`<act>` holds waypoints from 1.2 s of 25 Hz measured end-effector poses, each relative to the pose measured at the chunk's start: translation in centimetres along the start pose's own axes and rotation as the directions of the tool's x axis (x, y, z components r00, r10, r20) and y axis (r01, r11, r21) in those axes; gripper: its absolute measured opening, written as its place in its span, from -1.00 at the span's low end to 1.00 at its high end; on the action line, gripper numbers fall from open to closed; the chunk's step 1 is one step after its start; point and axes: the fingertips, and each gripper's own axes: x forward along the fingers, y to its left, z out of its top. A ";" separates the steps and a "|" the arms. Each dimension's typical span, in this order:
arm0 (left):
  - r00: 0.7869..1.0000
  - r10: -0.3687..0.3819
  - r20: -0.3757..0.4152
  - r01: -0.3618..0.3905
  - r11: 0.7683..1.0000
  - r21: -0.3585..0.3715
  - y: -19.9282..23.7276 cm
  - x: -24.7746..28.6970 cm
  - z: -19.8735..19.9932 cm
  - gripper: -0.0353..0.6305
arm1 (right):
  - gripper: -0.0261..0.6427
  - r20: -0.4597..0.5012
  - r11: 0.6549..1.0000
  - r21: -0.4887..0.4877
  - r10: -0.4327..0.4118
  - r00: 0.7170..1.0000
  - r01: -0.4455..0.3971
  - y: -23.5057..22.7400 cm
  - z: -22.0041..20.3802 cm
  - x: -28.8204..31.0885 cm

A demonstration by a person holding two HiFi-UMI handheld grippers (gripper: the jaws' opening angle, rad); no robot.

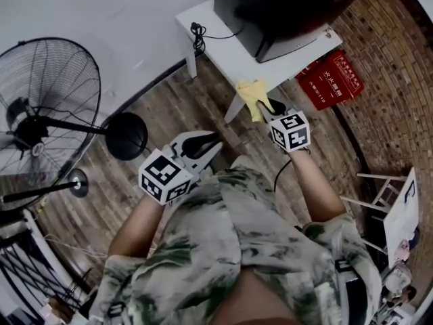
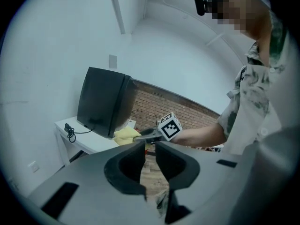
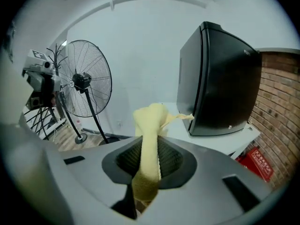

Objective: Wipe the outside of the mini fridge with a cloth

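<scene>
A black mini fridge (image 1: 284, 5) (image 2: 101, 100) (image 3: 220, 78) stands on a small white table (image 1: 230, 49) (image 2: 89, 142) (image 3: 234, 142). My right gripper (image 1: 267, 108) (image 2: 140, 136) (image 3: 150, 158) is shut on a yellow cloth (image 1: 252, 95) (image 2: 124, 136) (image 3: 150, 135), which bunches up beyond the jaws. It hangs in the air just short of the table's near edge, apart from the fridge. My left gripper (image 1: 218, 144) (image 2: 150, 149) is held lower and nearer my body, over the wooden floor. Its jaws stand a narrow gap apart with nothing between them.
A large standing fan (image 1: 40, 124) (image 3: 86, 83) fills the left side, its round base (image 1: 126, 135) near my left gripper. A red box (image 1: 331, 80) (image 3: 255, 163) lies under the table by the brick wall (image 1: 392, 80). A black cable (image 1: 197, 36) rests on the table's corner.
</scene>
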 end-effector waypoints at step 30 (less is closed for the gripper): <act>0.991 0.115 -0.069 -0.118 0.992 -0.047 -22.2 19.1 -4.6 -0.73 | -0.67 0.204 0.961 0.065 0.250 0.946 -0.268 -7.9 -12.5 -30.0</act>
